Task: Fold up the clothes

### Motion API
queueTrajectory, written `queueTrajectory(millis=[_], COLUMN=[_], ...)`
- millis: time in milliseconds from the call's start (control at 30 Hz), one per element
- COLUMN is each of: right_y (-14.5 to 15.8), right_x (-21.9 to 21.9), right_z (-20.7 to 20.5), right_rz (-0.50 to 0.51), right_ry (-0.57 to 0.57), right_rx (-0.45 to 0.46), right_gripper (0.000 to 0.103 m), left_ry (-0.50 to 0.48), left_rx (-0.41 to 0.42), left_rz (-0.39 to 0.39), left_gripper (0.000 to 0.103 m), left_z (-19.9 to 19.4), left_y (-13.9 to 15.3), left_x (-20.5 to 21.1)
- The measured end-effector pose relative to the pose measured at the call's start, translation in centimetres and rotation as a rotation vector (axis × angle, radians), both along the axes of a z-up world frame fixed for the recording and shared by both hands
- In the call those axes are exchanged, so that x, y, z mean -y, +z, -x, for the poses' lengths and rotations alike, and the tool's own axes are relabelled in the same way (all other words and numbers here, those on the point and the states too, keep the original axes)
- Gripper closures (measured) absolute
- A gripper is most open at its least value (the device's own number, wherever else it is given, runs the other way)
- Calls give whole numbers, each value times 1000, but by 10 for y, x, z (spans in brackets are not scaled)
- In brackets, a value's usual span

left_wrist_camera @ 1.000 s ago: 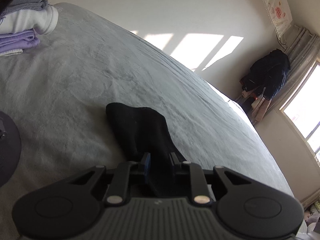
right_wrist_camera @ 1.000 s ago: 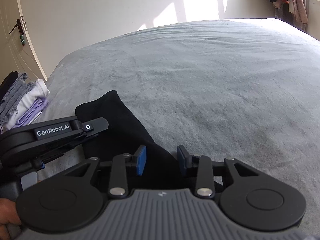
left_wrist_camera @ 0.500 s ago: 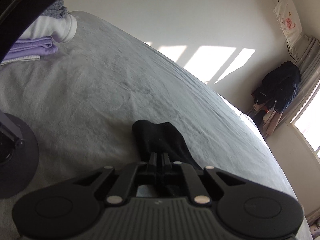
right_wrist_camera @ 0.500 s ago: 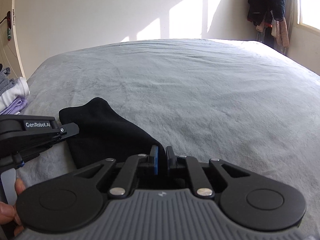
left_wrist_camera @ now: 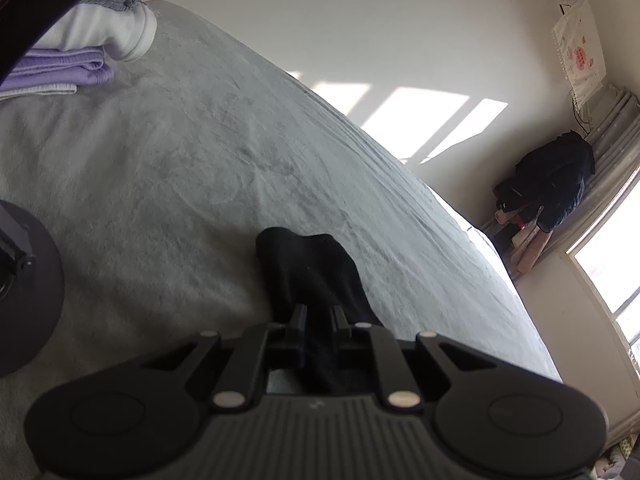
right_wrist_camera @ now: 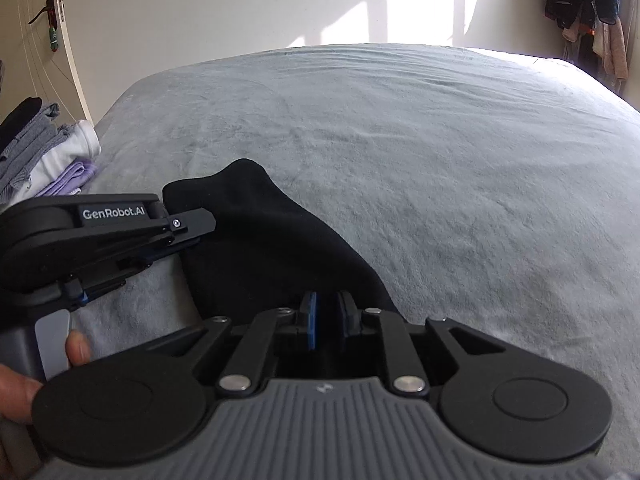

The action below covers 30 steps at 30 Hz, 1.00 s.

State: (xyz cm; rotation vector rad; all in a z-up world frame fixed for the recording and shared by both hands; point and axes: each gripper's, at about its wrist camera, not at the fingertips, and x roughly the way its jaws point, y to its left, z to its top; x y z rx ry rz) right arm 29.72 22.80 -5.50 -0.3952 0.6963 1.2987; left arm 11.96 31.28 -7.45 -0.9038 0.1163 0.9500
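Note:
A black garment lies in a narrow strip on the grey bed cover. Its near end runs up between the fingers of my left gripper, whose jaws are opening slightly with the cloth still filling the gap. In the right wrist view the same black garment reaches back into my right gripper, whose blue pads stand close together on the cloth. My left gripper shows side-on there, over the garment's left edge, held by a hand.
A stack of folded clothes, grey, white and purple, sits at the bed's far left corner. Dark clothes hang by the curtain and window. A door stands beyond the bed. Wide grey bed cover spreads ahead.
The right jaws, wide apart a second ago, have come together on the black cloth. The left jaws pinched tight, then eased a little. The garment looks shorter and more bunched.

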Motion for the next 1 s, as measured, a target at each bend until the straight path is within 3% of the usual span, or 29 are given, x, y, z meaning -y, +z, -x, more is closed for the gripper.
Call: queueTrajectory(millis=[133, 300, 433, 500, 600, 767, 1000], right_y=[6, 25, 36, 36, 33, 27, 20], right_x=[-41, -44, -12, 11, 48, 119, 160], right_z=[-12, -18, -10, 0, 16, 33, 55], right_rz=[-14, -146, -111, -64, -11, -40, -108], right_ry=[69, 22, -61, -114, -189, -318, -358], right_rx=[-90, -172, -93, -25, 46, -1, -19], right_gripper=[85, 85, 80, 70, 65, 62, 57], left_ry=[-2, -3, -6, -8, -12, -18, -29], left_rx=[2, 15, 16, 15, 10, -3, -38], left_rz=[3, 14, 13, 10, 3, -10, -37], left_gripper=[91, 91, 90, 88, 84, 80, 75], left_z=[-1, -1, -2, -3, -5, -8, -15], left_y=[-1, -2, -2, -1, -1, 0, 1], left_x=[-1, -3, -3, -2, 0, 0, 2])
